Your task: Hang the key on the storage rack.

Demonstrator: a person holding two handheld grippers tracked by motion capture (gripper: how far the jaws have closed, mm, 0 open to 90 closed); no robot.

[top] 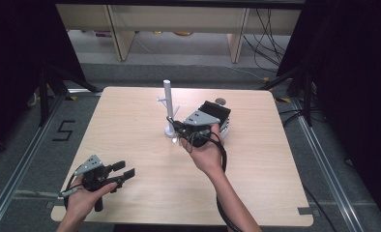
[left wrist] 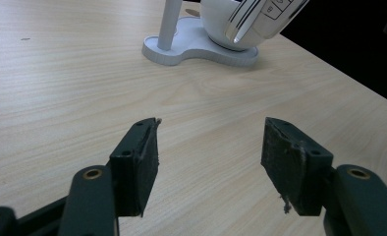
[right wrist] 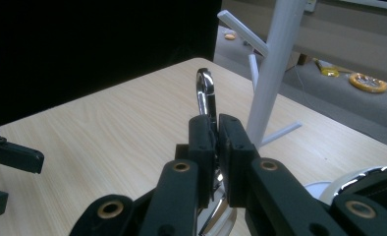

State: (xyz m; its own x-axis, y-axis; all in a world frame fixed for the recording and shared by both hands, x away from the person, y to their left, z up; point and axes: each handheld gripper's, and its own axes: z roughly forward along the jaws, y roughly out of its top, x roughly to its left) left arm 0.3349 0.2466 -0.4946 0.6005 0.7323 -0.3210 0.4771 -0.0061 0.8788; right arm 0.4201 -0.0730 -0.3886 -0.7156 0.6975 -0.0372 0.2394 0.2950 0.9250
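Pale wood surface under you, dark curtains on both sides, and your right gripper has its jaws pressed together on a shiny chrome clip, a slim metal loop with a rounded top. Its long axis stands nearly upright in the right gripper view, rounded end up, lower end hidden between the pads. You hold it just beside the white peg stand near the middle of the surface, with a white bowl-like base next to it. Your left gripper rests near the front left corner, jaws spread wide with nothing between them, pointing toward the stand
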